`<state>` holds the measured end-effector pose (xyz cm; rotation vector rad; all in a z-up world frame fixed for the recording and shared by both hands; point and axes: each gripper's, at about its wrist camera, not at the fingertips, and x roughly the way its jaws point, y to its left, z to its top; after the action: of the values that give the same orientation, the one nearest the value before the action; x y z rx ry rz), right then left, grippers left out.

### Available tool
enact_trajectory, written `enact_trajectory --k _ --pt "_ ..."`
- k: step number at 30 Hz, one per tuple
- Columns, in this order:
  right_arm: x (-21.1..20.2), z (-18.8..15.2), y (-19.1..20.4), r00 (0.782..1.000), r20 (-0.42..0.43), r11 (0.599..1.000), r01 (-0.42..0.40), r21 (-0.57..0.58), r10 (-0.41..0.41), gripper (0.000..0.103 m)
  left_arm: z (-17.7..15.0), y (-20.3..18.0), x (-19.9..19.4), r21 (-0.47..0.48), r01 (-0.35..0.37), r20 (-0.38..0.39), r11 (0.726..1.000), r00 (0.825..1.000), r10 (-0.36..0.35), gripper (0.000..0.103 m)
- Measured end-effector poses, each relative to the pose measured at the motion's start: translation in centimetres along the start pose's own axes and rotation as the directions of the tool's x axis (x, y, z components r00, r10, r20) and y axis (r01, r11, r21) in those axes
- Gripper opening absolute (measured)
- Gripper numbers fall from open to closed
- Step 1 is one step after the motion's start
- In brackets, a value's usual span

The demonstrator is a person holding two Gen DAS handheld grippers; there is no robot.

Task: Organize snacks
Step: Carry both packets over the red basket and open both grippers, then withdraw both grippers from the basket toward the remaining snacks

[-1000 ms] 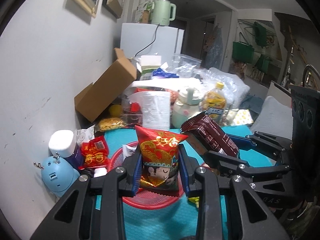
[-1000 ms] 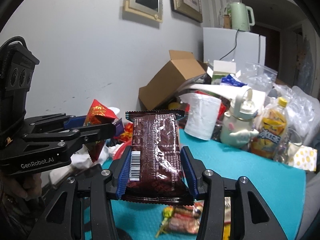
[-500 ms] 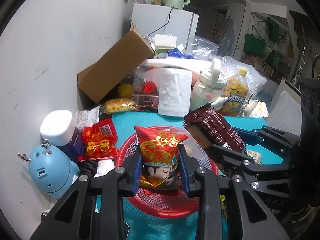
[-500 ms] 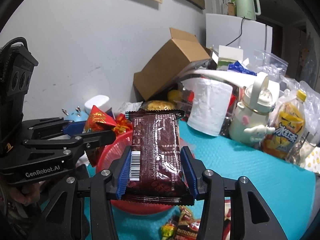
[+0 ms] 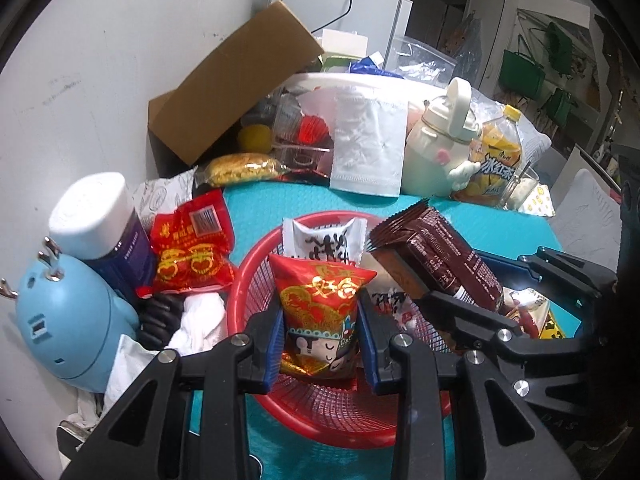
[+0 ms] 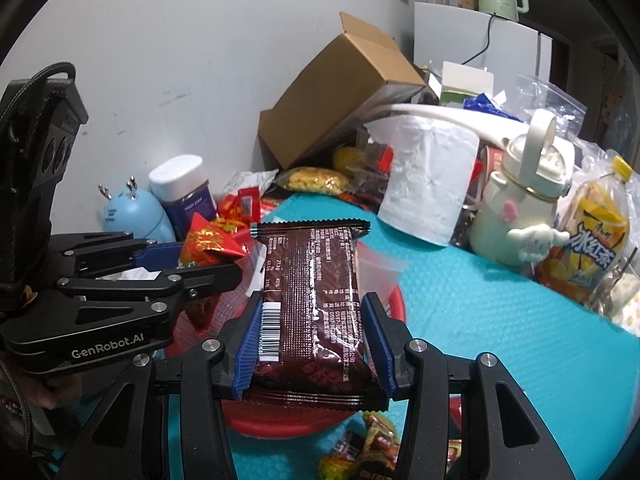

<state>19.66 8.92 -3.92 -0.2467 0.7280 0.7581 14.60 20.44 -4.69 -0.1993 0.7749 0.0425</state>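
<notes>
My left gripper [image 5: 320, 332] is shut on a red snack bag [image 5: 322, 312] with gold print and a cartoon face, held upright just above the red mesh basket [image 5: 256, 280]. A white packet [image 5: 324, 240] with black print lies in the basket behind it. My right gripper [image 6: 314, 340] is shut on a dark brown wrapped snack bar [image 6: 312, 300], also over the red mesh basket [image 6: 394, 304]. In the left wrist view the brown snack bar [image 5: 440, 256] hangs over the basket's right side. In the right wrist view the left gripper [image 6: 224, 264] with its red bag [image 6: 208, 242] is at the left.
Beside the basket stand a blue round gadget [image 5: 68, 320], a white-capped jar [image 5: 100, 224] and another red packet [image 5: 192, 252]. Behind are a cardboard box [image 5: 240, 88], a paper roll [image 5: 368, 144], a cream bottle [image 5: 440, 152] and a tea bottle [image 5: 496, 160]. Loose candies [image 6: 360, 452] lie on the teal mat [image 6: 500, 340].
Both grippers have come down and forward with their snacks. The red basket now sits directly beneath them and looks larger. Neither grip has changed.
</notes>
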Motion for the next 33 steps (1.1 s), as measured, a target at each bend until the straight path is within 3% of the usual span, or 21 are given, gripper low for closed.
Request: enact_trajectory --k 12,17,22,33 --pt "1.2 -0.4 0.7 0.999 -0.033 1.0 -0.007 -0.008 0.007 0.049 -0.4 0.4 1.2 -0.016 -0.028 -0.055 0.999 0.998 0.027 0.032" --pt "1.2 -0.4 0.6 0.999 -0.052 1.0 0.005 -0.011 -0.006 0.051 -0.4 0.2 1.2 -0.001 -0.101 -0.061 0.995 0.993 0.101 0.049" --pt "0.4 -0.3 -0.1 0.999 -0.046 1.0 0.027 0.005 -0.027 0.059 -0.2 0.0 0.7 -0.017 -0.095 -0.063 0.995 0.994 0.094 0.058" --pt "-3.0 0.6 -0.1 0.998 0.018 0.999 0.053 -0.006 -0.053 0.059 0.8 -1.9 -2.7 0.013 -0.105 -0.005 0.994 0.994 0.105 0.059"
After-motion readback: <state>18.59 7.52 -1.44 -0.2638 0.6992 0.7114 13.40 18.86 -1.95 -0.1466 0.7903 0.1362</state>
